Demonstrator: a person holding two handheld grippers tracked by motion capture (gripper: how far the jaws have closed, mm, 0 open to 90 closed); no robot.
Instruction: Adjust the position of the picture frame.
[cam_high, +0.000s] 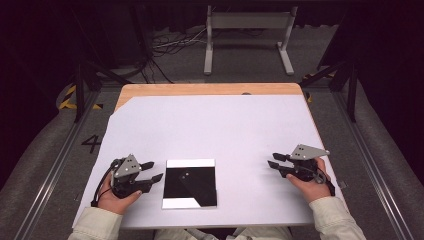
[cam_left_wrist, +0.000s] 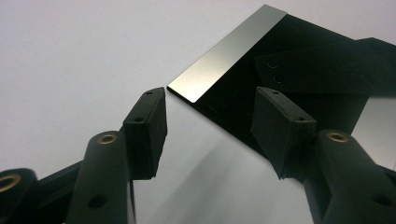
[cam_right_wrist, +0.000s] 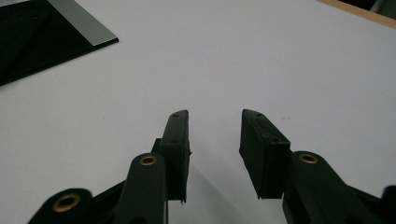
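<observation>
Glossy black, the flat square mirror-like panel (cam_high: 190, 183) lies on the matte white sheet covering the wooden bench (cam_high: 210, 89), at about six o'clock near the person's edge. Its surface is smooth and reflective, with pale silvery bands along its far and near edges. Nearly square, it shows no clear long axis; its sides run parallel to the bench edges. At nine o'clock of it, the left gripper (cam_left_wrist: 210, 123) points toward its corner, jaws wide and empty. Well apart at three o'clock, the right gripper (cam_right_wrist: 215, 144) holds its jaws narrower, also empty.
</observation>
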